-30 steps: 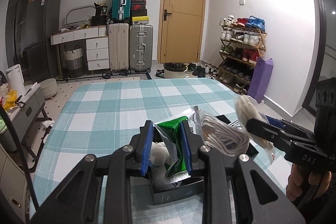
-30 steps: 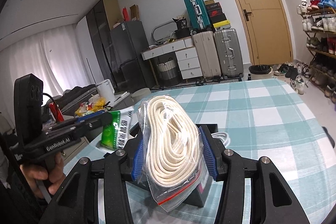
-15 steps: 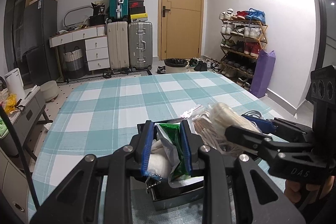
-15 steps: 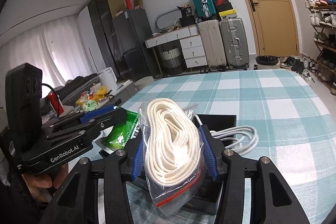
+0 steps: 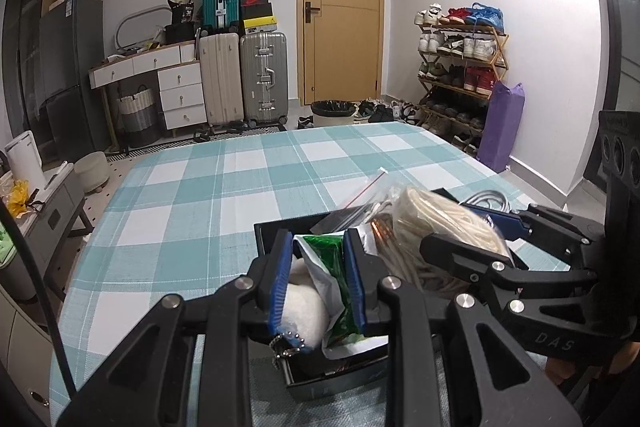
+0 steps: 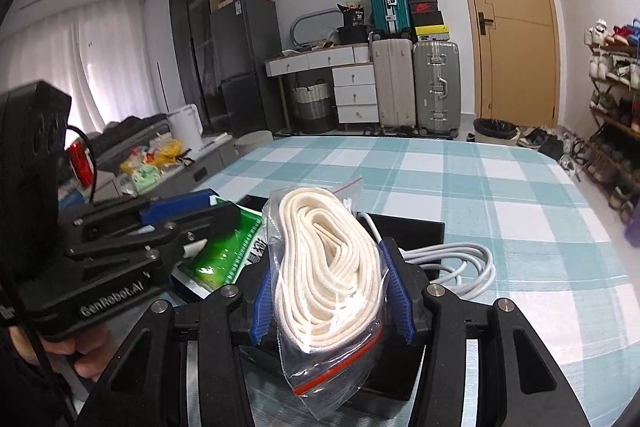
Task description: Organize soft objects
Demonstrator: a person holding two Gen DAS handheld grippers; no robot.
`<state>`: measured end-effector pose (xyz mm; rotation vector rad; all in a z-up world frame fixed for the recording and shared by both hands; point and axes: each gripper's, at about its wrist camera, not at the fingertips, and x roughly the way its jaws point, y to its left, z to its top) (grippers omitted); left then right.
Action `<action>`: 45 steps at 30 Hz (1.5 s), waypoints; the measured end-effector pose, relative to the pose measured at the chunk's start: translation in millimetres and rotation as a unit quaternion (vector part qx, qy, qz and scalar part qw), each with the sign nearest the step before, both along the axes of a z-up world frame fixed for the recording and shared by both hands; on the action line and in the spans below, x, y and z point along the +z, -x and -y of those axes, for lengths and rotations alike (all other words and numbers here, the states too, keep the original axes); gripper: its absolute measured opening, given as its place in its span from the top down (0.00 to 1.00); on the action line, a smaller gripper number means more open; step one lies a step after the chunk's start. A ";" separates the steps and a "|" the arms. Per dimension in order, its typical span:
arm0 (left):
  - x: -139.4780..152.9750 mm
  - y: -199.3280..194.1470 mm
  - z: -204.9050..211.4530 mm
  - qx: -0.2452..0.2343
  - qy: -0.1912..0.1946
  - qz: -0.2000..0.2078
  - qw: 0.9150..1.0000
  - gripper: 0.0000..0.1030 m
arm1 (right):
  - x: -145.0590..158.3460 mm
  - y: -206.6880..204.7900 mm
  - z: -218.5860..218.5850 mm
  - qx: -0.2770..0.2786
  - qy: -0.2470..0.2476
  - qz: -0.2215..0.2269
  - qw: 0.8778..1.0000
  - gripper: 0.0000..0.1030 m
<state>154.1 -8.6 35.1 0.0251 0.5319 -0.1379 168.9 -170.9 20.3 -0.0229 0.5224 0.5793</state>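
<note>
My left gripper [image 5: 318, 279] is clamped on a green packet [image 5: 332, 267], blue pads pressing both its sides, held over the left part of the black box [image 5: 276, 231], my landmark here. A white fluffy thing [image 5: 302, 307] with a ball chain sits just under the packet, inside the box; I cannot tell if the pads touch it. My right gripper [image 6: 330, 291] pinches a clear zip bag of coiled cream rope [image 6: 328, 267], pads squeezing the bag, held over the box's right part, just beside the packet. A grey cable [image 6: 460, 263] lies coiled at the box's right edge, partly on the teal checked cloth [image 6: 500, 187] the box stands on. Beyond the box, well apart, suitcases [image 5: 244, 79] and a door [image 5: 340, 11].
</note>
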 end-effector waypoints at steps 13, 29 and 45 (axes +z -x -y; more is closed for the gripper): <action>0.1 6.7 -1.9 -0.015 0.001 -0.022 1.000 0.43 | -0.6 12.4 5.9 -0.004 0.047 0.044 0.998 0.22; 6.6 40.2 -12.7 -0.006 0.004 -0.001 1.000 0.05 | 3.3 37.9 40.9 -0.013 0.043 0.041 0.998 0.09; -22.1 63.6 -23.3 0.035 0.016 -0.010 0.999 0.00 | 1.9 59.5 49.1 -0.008 0.018 0.037 0.999 0.01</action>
